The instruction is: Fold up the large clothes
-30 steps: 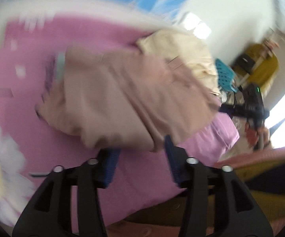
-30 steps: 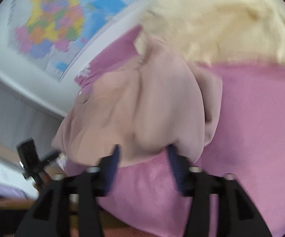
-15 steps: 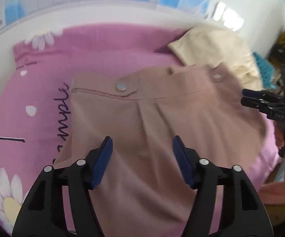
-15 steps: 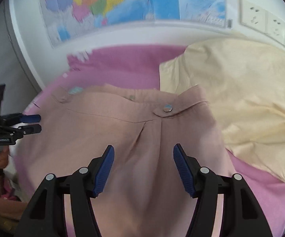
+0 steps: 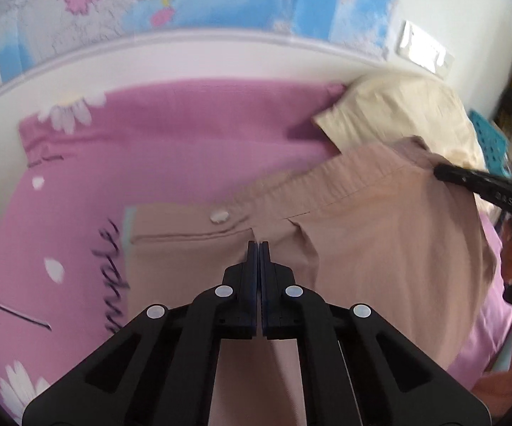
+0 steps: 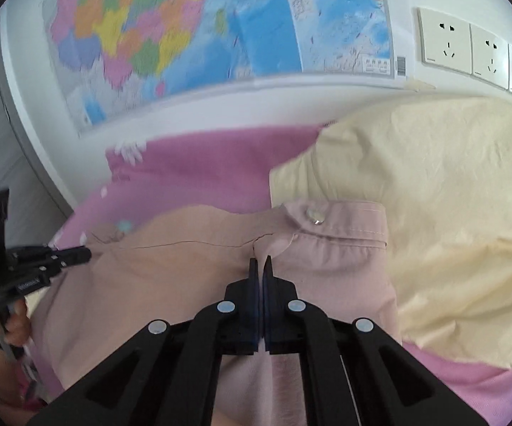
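Note:
A dusty-pink garment [image 5: 380, 234] with a waistband and snap buttons lies on the pink bedsheet [image 5: 184, 149]; it also shows in the right wrist view [image 6: 184, 259]. My left gripper [image 5: 258, 245] is shut on the fabric just below the waistband seam. My right gripper [image 6: 260, 261] is shut on the fabric below its snap button [image 6: 315, 216]. Each gripper shows at the edge of the other's view, the right gripper [image 5: 469, 181] and the left gripper [image 6: 64, 257].
A cream-yellow garment [image 6: 433, 195] lies on the bed to the right, partly under the pink garment's corner. A wall map [image 6: 184, 35] and sockets [image 6: 469, 49] are behind the bed. A blue basket [image 5: 490, 142] sits at far right.
Both grippers were open over the spread garment half a second ago; now both have closed on the fabric near the waistband, which is bunching up.

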A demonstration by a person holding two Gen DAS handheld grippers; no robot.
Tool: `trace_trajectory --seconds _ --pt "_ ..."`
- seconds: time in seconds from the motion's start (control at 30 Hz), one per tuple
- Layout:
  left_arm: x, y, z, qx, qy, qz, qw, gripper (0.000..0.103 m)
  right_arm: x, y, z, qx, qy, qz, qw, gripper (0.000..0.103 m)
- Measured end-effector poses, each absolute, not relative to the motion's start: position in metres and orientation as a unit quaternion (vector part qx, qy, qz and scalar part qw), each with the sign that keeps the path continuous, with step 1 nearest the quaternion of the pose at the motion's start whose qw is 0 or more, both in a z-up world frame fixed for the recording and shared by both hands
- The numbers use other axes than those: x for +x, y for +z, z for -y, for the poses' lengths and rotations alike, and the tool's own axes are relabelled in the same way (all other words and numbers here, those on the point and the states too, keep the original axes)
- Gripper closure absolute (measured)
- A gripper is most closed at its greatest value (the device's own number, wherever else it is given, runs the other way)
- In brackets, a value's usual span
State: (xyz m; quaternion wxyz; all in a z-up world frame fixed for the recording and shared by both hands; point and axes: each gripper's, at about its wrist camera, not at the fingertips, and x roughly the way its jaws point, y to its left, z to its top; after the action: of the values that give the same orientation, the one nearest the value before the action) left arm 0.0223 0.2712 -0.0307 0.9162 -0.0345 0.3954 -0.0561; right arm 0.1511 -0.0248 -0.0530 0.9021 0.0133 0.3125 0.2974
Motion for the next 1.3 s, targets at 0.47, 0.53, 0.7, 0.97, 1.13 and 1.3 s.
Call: trace_trajectory --seconds 0.47,0.53,0.7,0.97,1.13,1.3 --pt "0.021 -0.043 -0.265 -0.020 -0.029 -0.409 0.912 0.070 0.178 -0.103 0.020 0.000 0.278 -0.403 0.872 0.083" --pt "0.020 -0.044 -0.264 -0.014 -0.022 -0.409 0.912 0.065 0.172 -0.097 0.026 0.007 0.277 -0.395 0.876 0.078" --pt "0.018 -0.046 -0.265 -0.011 -0.023 -0.412 0.911 0.045 0.159 -0.080 0.033 0.009 0.294 -0.361 0.885 0.068" --pt "0.032 -0.075 -0.292 -0.055 -0.017 -0.439 0.896 0.044 0.184 -0.122 0.041 0.048 0.289 -0.416 0.861 0.067" --pt "0.022 -0.067 -0.291 -0.040 0.004 -0.422 0.906 0.044 0.174 -0.113 0.054 0.069 0.294 -0.408 0.862 0.065" --pt "-0.016 -0.046 -0.302 -0.061 -0.003 -0.381 0.923 0.041 0.145 -0.097 0.072 0.070 0.320 -0.373 0.868 0.058"
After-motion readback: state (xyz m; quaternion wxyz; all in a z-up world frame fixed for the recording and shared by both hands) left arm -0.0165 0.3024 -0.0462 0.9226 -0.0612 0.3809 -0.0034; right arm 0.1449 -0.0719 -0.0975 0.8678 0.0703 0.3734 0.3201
